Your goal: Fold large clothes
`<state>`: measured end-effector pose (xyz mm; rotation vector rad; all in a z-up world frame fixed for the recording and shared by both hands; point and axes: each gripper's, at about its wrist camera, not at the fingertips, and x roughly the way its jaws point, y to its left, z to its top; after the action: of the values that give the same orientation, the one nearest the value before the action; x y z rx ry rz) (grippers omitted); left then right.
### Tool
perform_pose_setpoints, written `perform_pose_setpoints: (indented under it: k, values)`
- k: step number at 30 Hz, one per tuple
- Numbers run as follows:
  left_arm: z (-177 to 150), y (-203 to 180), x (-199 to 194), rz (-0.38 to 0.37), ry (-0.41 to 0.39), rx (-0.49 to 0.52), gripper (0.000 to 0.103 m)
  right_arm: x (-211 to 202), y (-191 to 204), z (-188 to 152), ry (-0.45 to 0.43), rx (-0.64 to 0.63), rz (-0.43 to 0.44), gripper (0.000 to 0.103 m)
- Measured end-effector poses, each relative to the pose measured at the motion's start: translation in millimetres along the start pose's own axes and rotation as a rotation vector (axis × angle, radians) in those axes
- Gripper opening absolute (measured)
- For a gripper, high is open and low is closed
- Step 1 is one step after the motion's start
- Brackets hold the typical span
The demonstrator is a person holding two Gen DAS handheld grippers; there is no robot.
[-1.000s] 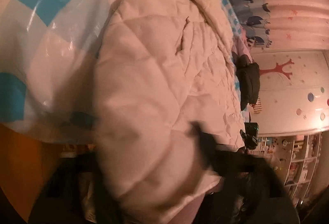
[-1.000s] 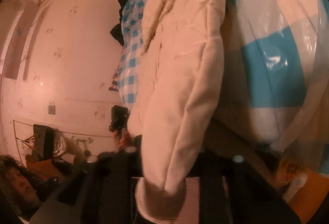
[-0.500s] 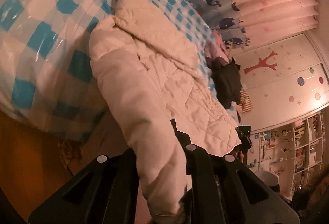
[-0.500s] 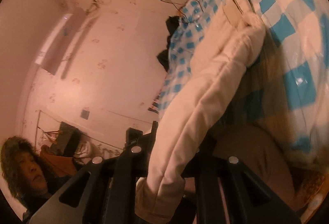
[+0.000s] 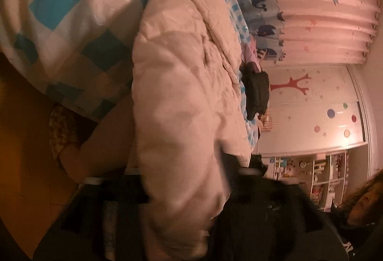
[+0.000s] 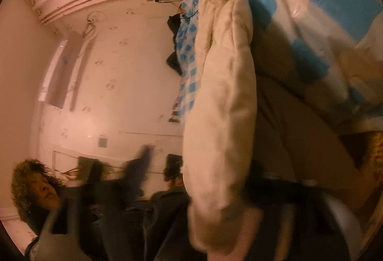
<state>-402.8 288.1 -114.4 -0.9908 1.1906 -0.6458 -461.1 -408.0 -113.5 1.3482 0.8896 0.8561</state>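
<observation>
Left wrist view. The left gripper is closed on a sleeve-like end of the cream quilted padded coat; the padded cloth runs straight out from between the two fingers and fills the gap, with the dark finger bodies visible on either side of it. Ahead of the fingers, the coat lies on the bed covered by a blue-and-white checked sheet under clear plastic. The body of the coat is bunched and creased, with a collar or hood part at the far end. Beyond the coat, to the right of the fingers, a dark garment lies on the same bed. A pink star-patterned curtain hangs behind. The picture is motion-blurred near the fingers.

Right wrist view. The right gripper is closed on the other sleeve-like end of the same coat; the cloth passes between the fingers, whose outlines are blurred, and rises ahead of them to the bed. The checked sheet is to the right of the fingers, and a pale wall is to the left.

Task status (judgement). The fold is at an early stage: both ends are gripped and lifted, but no flat, squared fold is visible. Remaining: lay both held ends across the body, then fold the body itself.
</observation>
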Motion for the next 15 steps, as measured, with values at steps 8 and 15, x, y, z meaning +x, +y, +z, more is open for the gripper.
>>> perform_pose_setpoints:
  k: [8,15]
  values:
    - [5.6,6.2,9.8,0.014,-0.003,-0.018,0.059,4.8,2.6,2.9,0.041,-0.015,-0.074,0.040]
    - [3.8,-24.3,7.2,0.108,-0.027,0.130,0.016,15.2,9.8,-1.4,0.041,-0.047,-0.077,0.023]
